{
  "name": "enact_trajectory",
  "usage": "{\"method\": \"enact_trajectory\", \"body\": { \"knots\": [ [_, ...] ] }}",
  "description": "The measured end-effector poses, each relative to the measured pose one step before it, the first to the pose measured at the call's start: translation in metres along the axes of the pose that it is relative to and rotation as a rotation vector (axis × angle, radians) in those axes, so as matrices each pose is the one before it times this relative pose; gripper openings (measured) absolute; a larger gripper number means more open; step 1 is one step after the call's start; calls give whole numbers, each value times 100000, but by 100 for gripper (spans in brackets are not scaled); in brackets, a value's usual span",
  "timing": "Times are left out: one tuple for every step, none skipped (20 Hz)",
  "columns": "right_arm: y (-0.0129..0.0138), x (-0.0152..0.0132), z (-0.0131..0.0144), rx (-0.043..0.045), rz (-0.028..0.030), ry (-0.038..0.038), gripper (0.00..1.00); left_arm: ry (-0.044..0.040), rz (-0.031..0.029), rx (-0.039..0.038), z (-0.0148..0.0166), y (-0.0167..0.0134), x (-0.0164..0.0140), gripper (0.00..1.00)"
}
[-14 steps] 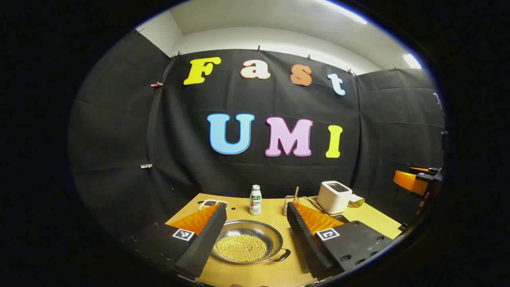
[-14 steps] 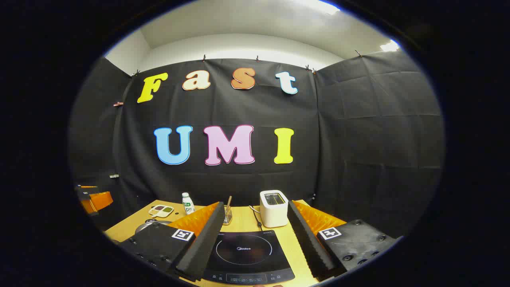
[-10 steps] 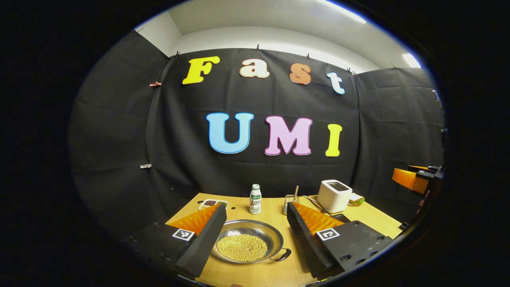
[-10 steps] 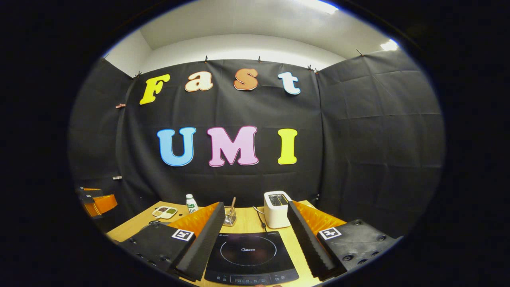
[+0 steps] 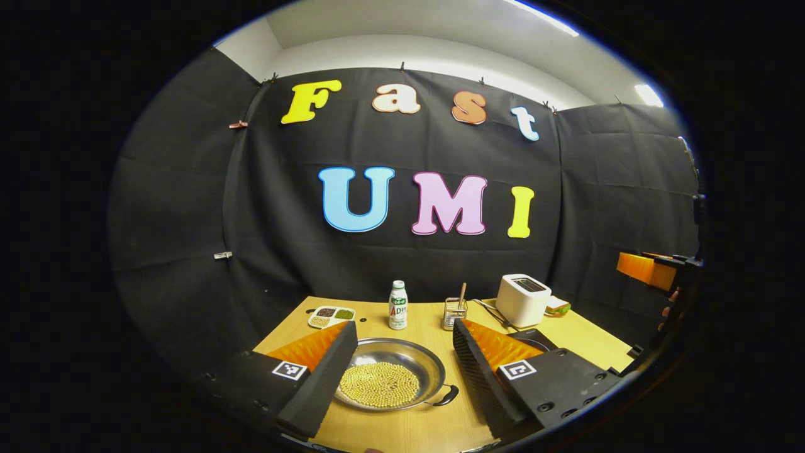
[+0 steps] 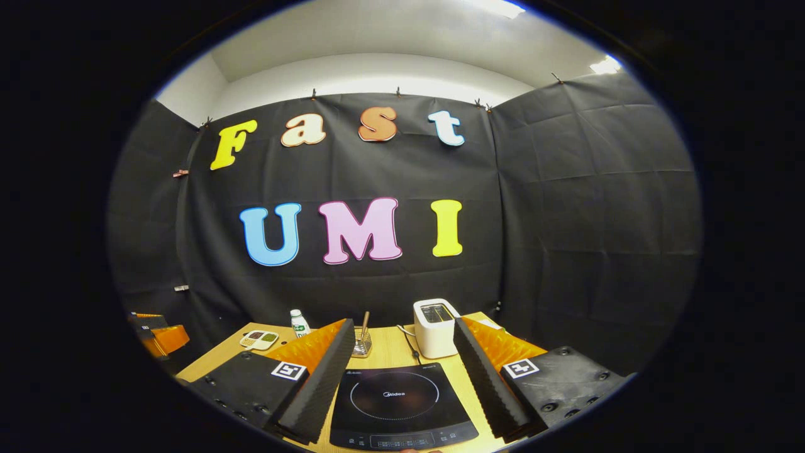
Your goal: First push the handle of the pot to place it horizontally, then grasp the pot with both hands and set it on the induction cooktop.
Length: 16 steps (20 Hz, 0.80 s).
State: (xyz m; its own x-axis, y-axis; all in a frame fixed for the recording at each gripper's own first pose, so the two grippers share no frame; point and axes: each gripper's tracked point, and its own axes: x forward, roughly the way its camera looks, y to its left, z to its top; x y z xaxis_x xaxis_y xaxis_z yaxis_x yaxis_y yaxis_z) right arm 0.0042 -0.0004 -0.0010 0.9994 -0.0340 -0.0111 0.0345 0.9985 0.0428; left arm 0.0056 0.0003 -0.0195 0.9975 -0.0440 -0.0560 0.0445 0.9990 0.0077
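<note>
A shallow steel pot (image 5: 390, 380) holding yellow beans sits on the wooden table (image 5: 427, 428). Its dark handle (image 5: 446, 397) points to the front right. My left gripper (image 5: 402, 336) hovers open above and in front of the pot, one finger on each side of it in the left gripper view. The black induction cooktop (image 6: 397, 402) lies flat on the table in the right gripper view. My right gripper (image 6: 402, 336) is open above the cooktop, fingers framing it. The right gripper also appears at the far right of the left gripper view, held by a hand (image 5: 668, 311).
Along the back of the table stand a small white bottle (image 5: 397, 306), a divided dish of beans (image 5: 331, 316), a glass with a stick (image 5: 454, 311) and a white toaster (image 5: 522, 300) with its cord. A sandwich (image 5: 557, 306) lies beside the toaster.
Both gripper views have tilted slightly downward and shifted, so the table objects sit a little higher. The pot and cooktop have not moved. Both grippers stay open.
</note>
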Motion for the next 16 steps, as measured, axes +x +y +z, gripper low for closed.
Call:
{"method": "enact_trajectory", "body": {
  "knots": [
    [-64, -134, -239, -61, -559, 581, 98, 638, -311, 33, -175, 47, 53, 95],
    [-50, -67, -140, 242, -377, 738, 98, 637, -386, 8, -215, -46, 169, 95],
    [-19, 95, -129, 398, -338, 503, 98, 743, -406, 184, -123, -1, 129, 95],
    [-43, -53, -19, 221, -411, 329, 98, 534, -268, 388, -179, -29, 198, 95],
    [-202, 105, -159, -175, -381, 309, 98, 547, -336, 469, 40, -13, 179, 95],
    [-127, 94, -35, -358, -370, 223, 98, 513, -63, 461, -110, -39, 198, 95],
    [-115, 274, -82, -23, -410, 325, 98, 562, 166, 203, 36, 24, 249, 95],
    [-52, 321, -76, 368, -229, 386, 98, 778, 115, -46, -128, 18, 259, 95],
    [-9, 226, -63, 439, 20, 528, 98, 638, -88, -87, 24, -110, 258, 95],
    [48, 237, -100, 6, 470, 462, 98, 454, -445, 23, -12, -204, 342, 95],
    [91, 385, -147, -648, 746, 556, 98, 574, -532, 245, 38, -224, 408, 95],
    [59, 397, -87, -1058, 579, 672, 98, 860, -126, 398, -177, -63, 415, 95],
    [-51, 326, 114, -1128, 782, 136, 98, 1464, 362, -68, -141, 6, 546, 95],
    [114, 307, 201, -766, 783, -493, 98, 1801, 147, -656, -480, 98, 444, 95],
    [91, 429, 189, -246, 1023, -301, 98, 1651, -27, -880, -238, -85, 402, 95],
    [183, 422, 57, -52, 1293, 212, 98, 1519, 375, -1205, -315, 91, 375, 95]
  ]
}}
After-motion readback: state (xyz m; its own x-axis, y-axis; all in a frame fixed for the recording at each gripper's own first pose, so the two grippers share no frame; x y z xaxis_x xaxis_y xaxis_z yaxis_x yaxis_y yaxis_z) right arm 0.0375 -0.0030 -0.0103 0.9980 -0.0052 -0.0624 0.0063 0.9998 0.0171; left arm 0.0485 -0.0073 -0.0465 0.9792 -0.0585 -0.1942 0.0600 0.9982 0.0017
